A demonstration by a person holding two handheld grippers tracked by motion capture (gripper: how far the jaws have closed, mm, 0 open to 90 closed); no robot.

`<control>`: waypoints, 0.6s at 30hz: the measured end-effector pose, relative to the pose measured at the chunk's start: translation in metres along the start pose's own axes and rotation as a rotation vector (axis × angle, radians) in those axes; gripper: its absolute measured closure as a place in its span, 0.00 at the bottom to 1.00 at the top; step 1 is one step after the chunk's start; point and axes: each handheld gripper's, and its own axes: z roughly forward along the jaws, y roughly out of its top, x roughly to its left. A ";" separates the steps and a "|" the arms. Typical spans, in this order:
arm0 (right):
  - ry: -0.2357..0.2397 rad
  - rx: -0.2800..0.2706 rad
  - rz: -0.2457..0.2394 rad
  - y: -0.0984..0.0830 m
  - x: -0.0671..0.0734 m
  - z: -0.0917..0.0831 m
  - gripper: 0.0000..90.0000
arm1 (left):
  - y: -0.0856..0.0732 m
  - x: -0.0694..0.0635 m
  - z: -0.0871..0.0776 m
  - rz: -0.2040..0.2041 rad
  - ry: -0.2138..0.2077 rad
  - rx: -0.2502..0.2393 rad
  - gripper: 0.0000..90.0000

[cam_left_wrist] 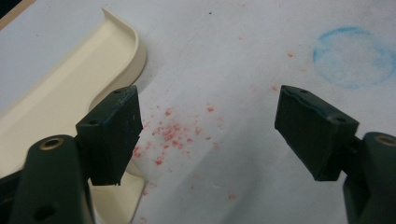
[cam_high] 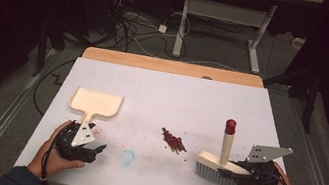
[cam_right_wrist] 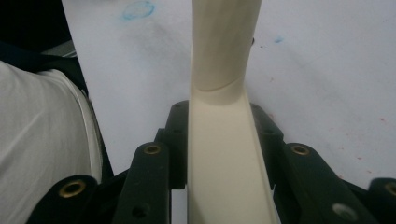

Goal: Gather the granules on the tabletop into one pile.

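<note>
Right tongs [cam_high: 240,172] clench the brush [cam_high: 220,170] (handle upright); left tongs [cam_high: 94,149] rest released by dustpan [cam_high: 96,102]

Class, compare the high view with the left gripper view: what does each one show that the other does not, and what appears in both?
High view alone: the brush clamped in the right gripper, its red-tipped handle upright, and the pile of red bits mid-table.

Left gripper view alone: fine pink specks between the left gripper's open jaws.

Both: the cream dustpan, the blue ring mark, and the white table cover.
</note>
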 end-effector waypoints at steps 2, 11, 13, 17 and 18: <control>0.004 0.013 0.013 -0.001 -0.005 0.001 0.75 | 0.000 0.000 0.000 -0.001 -0.002 0.001 0.25; -0.053 0.061 0.060 -0.001 -0.042 0.002 0.70 | 0.001 -0.002 0.002 0.012 0.005 0.012 0.25; -0.038 0.076 0.071 0.001 -0.053 0.005 0.68 | 0.002 -0.001 0.002 0.004 0.011 0.001 0.25; -0.063 0.106 0.082 0.008 -0.071 0.009 0.61 | 0.002 -0.001 0.002 0.002 0.008 0.001 0.25; -0.072 0.117 0.088 0.009 -0.076 0.010 0.61 | 0.002 -0.001 0.002 0.004 0.008 0.003 0.25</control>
